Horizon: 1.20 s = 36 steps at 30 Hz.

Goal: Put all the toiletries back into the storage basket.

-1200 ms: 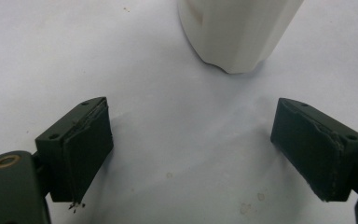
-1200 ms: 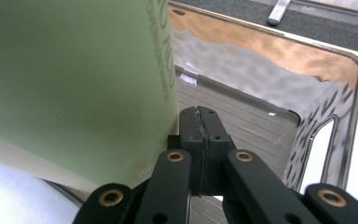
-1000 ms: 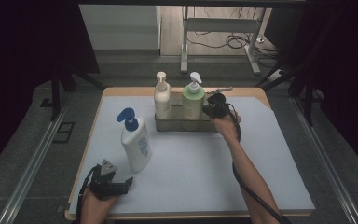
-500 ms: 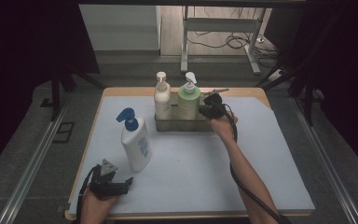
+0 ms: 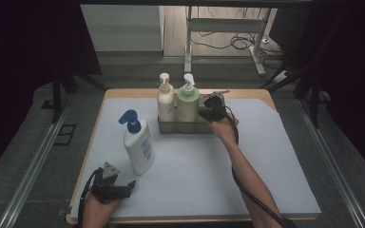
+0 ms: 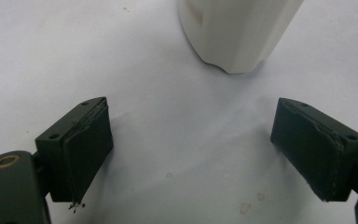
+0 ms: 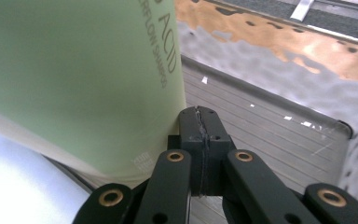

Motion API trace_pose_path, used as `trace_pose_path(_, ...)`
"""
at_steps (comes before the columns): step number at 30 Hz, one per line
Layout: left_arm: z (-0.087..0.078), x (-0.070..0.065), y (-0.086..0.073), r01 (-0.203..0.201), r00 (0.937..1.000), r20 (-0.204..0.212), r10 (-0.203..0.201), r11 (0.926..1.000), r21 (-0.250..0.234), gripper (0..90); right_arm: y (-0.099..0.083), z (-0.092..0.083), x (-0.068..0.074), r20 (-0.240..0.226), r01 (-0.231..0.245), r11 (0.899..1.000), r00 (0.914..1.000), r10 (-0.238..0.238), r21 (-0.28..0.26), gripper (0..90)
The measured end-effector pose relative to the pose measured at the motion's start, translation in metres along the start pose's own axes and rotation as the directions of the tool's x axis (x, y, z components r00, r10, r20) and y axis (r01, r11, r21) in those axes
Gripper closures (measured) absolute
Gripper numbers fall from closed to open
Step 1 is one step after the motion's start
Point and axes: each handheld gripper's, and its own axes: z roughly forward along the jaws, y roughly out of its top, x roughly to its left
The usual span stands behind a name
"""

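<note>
My right gripper (image 5: 208,108) has its jaws pressed flat together with nothing between them, tips against the side of the green bottle (image 5: 187,102), which stands in the metal tray (image 5: 190,127) touching the cream bottle (image 5: 165,99). My left gripper (image 5: 123,186) rests wide open and empty on the white mat (image 5: 195,166), just short of the white bottle with the blue pump (image 5: 138,145), well apart from the tray

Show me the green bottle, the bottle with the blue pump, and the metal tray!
green bottle (image 5: 187,105), high view, on its body.
bottle with the blue pump (image 5: 139,149), high view, on its white body.
metal tray (image 5: 183,127), high view, on its front wall.
</note>
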Motion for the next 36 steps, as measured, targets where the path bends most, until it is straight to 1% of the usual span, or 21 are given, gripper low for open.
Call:
trace_pose_path(8,0.000,0.000,0.000,0.000,1.0000,0.000,0.000,1.0000,0.000,12.2,0.000,0.004,0.007,-0.025,0.006,1.000,0.9997,-0.006,0.002,89.2)
trace_pose_path(10,0.000,0.000,0.000,0.000,1.0000,0.000,0.000,1.0000,0.000,12.2,-0.001,0.004,0.008,-0.022,0.015,1.000,0.9996,-0.014,0.006,89.3)
trace_pose_path(12,0.000,0.000,0.000,0.000,1.0000,0.001,0.000,1.0000,0.001,12.2,-0.001,0.004,0.010,-0.017,0.009,1.000,0.9998,-0.009,0.001,89.3)
trace_pose_path(14,0.000,0.000,0.000,0.000,1.0000,0.001,0.000,1.0000,0.001,12.2,-0.002,0.004,0.010,-0.018,0.015,1.000,0.9997,-0.015,0.004,89.4)
trace_pose_path(16,0.000,0.000,0.000,0.000,1.0000,0.001,0.000,1.0000,0.001,12.1,-0.002,0.004,0.010,-0.017,0.009,1.000,0.9998,-0.009,0.000,89.3)
trace_pose_path(24,0.000,0.000,0.000,0.000,1.0000,0.000,0.000,1.0000,0.000,12.2,-0.001,0.003,0.010,-0.009,0.025,1.000,0.9996,-0.025,0.013,88.5)
trace_pose_path(26,0.000,0.000,0.000,0.000,1.0000,0.000,0.000,1.0000,0.000,12.2,-0.001,0.002,0.010,0.002,0.034,0.999,0.9994,-0.034,0.017,84.3)
trace_pose_path(28,0.000,0.000,0.000,0.000,1.0000,0.000,0.000,1.0000,-0.001,12.2,-0.001,-0.001,0.009,-0.004,0.041,0.999,0.9991,-0.041,0.015,81.5)
trace_pose_path(29,0.000,0.000,0.000,0.000,1.0000,0.000,0.000,1.0000,-0.001,12.2,-0.001,-0.002,0.009,-0.005,0.036,0.999,0.9994,-0.036,0.011,80.1)
trace_pose_path(32,0.000,0.000,0.000,0.000,1.0000,0.000,0.000,1.0000,-0.001,12.2,0.000,-0.007,0.009,0.006,0.055,0.998,0.9985,-0.055,0.004,74.5)
trace_pose_path(33,0.000,0.000,0.000,0.000,1.0000,0.000,0.000,1.0000,-0.001,12.2,0.000,-0.009,0.009,0.006,0.064,0.998,0.9979,-0.064,0.003,71.5)
trace_pose_path(36,0.000,0.000,0.000,0.000,1.0000,0.000,0.000,1.0000,-0.001,12.2,-0.001,-0.014,0.009,-0.002,0.073,0.997,0.9973,-0.073,0.002,63.2)
